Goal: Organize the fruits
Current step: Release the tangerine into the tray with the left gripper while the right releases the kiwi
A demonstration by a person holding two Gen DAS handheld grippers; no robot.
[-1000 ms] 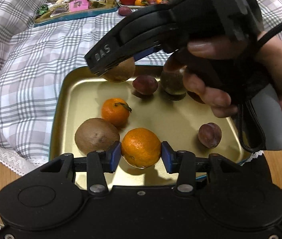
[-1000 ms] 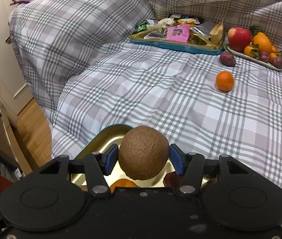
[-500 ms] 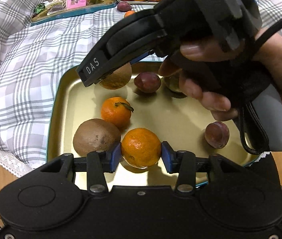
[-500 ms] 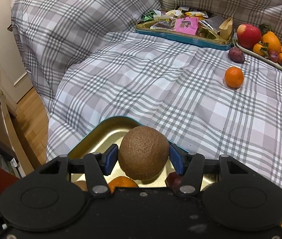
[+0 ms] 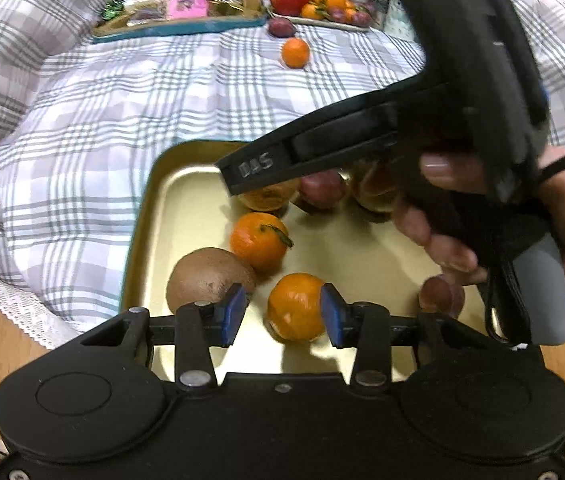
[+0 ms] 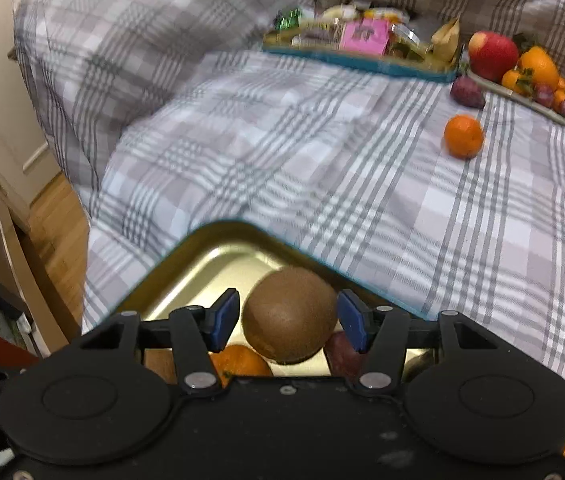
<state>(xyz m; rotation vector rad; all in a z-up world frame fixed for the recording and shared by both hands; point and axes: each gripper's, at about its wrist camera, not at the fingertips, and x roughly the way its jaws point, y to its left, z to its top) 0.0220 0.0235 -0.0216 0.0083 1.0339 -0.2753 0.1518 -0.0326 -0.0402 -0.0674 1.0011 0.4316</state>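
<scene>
A gold tray (image 5: pixel 170 216) lies on the checked bedspread and holds fruit. My left gripper (image 5: pixel 280 312) is open around an orange (image 5: pixel 294 306) that rests in the tray, with gaps at both pads. A kiwi (image 5: pixel 206 278), a stemmed orange (image 5: pixel 258 240) and plums (image 5: pixel 322 190) lie beside it. My right gripper (image 6: pixel 288 322) is open around a brown kiwi (image 6: pixel 290 320) that sits in the tray (image 6: pixel 202 256). The right gripper's black body (image 5: pixel 402 132) hangs over the tray's far side.
A loose orange (image 6: pixel 463 137) and a plum (image 6: pixel 467 93) lie on the bedspread. Behind them stands a plate of fruit (image 6: pixel 522 76) with a red apple, and a teal tray of snacks (image 6: pixel 362 46). Wooden floor shows at the left (image 6: pixel 54 216).
Both grippers have opened: the left let go of the orange, the right let go of the kiwi. Both fruits now sit in the tray. Both cameras have pulled back a little.
</scene>
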